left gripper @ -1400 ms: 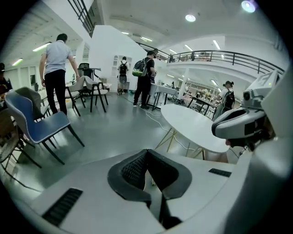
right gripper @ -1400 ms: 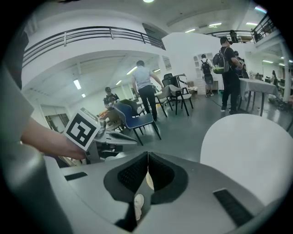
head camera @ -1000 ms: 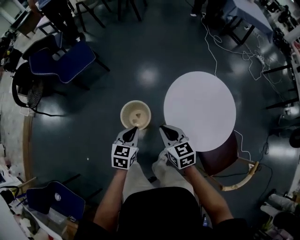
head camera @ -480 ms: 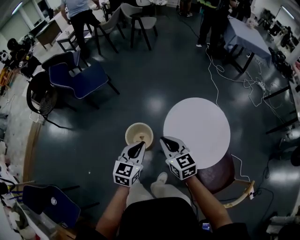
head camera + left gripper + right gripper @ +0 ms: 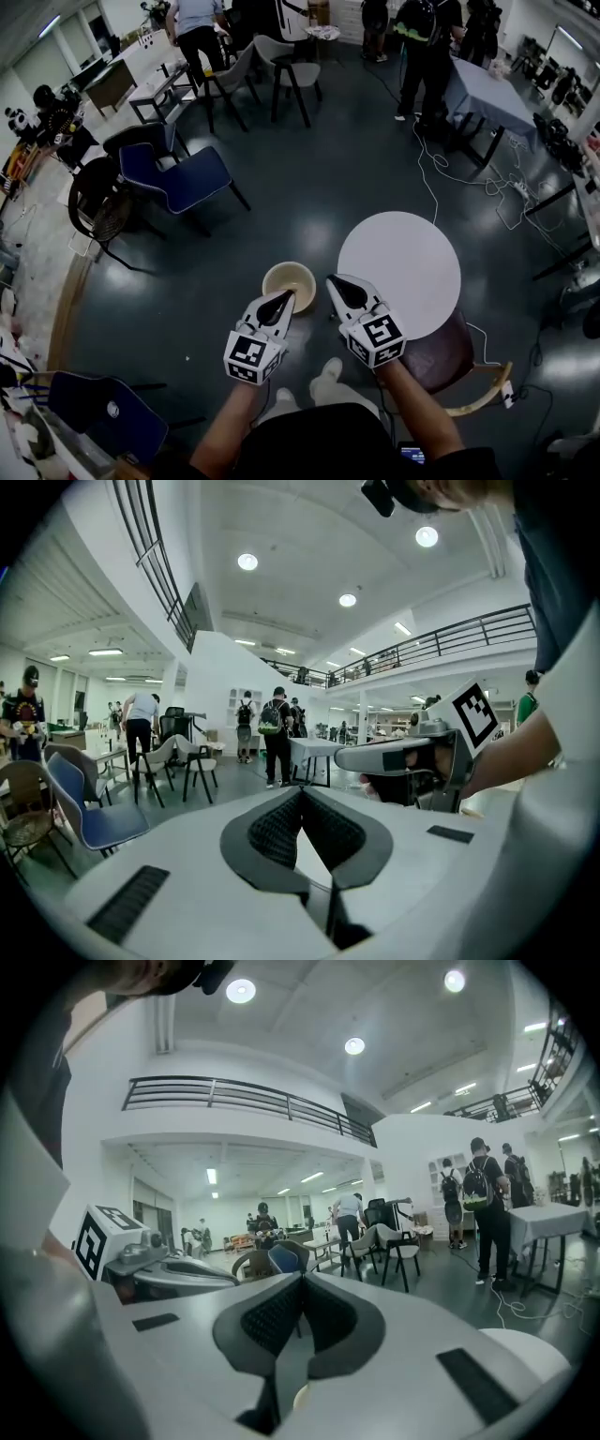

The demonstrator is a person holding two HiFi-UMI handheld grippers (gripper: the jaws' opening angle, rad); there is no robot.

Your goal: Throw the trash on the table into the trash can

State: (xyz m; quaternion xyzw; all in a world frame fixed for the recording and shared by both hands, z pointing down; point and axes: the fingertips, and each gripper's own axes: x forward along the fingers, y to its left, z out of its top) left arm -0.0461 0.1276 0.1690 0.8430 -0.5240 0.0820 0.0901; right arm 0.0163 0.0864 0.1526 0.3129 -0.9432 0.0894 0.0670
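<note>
In the head view the round white table [image 5: 398, 267] shows a plain white top. Left of it on the dark floor stands the cream trash can [image 5: 289, 284], and what lies inside is too small to tell. My left gripper [image 5: 279, 302] hangs over the can's near rim, shut with nothing in it. My right gripper [image 5: 343, 289] is between can and table, also shut and holding nothing. In the left gripper view the jaws [image 5: 300, 794] meet tip to tip, with the right gripper [image 5: 403, 758] beside them. The right gripper view shows closed jaws [image 5: 302, 1279] and the left gripper [image 5: 159, 1269].
A brown chair with a wooden frame [image 5: 450, 352] is tucked at the table's near side. Blue chairs [image 5: 178, 178] stand at the left, another [image 5: 103, 403] near my left elbow. White cables [image 5: 441, 178] trail over the floor. People stand around a grey-covered table [image 5: 492, 94] at the back.
Both grippers have risen and now point closer to level. The head view has lifted, so the can and table sit lower and more of the room shows. Jaws stayed shut.
</note>
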